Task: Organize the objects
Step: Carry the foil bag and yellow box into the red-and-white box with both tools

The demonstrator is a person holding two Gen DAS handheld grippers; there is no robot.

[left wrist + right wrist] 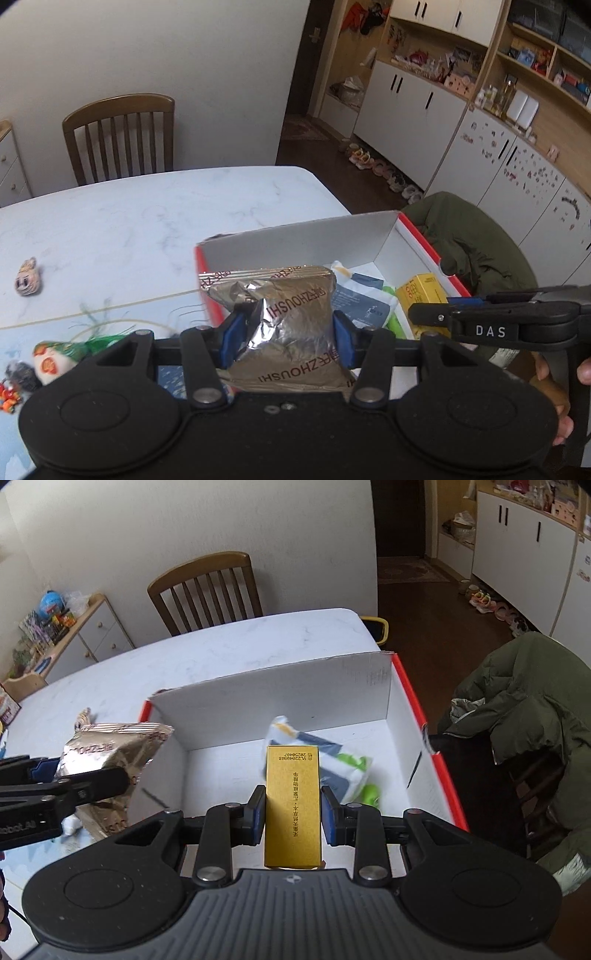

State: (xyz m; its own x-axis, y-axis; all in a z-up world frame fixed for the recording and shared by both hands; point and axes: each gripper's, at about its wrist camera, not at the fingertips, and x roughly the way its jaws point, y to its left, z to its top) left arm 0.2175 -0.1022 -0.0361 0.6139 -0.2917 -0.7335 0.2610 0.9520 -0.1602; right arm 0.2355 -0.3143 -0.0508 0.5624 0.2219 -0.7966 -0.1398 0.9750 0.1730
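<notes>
Left gripper (286, 332) clamped across the middle of a silver foil snack pouch (291, 325), held above the near-left corner of the red-edged cardboard box (417, 716); right gripper (293, 816) holding a slim yellow carton (291, 808), fingers on its two long sides, its long axis running straight forward along them. The carton hangs inside the box's footprint, above bare floor and just short of the white-and-green packets (343, 768) already lying there; the pouch sits at the wall. By this reading the right hand is nearer to a release; the left must carry its load rightward over the wall.
</notes>
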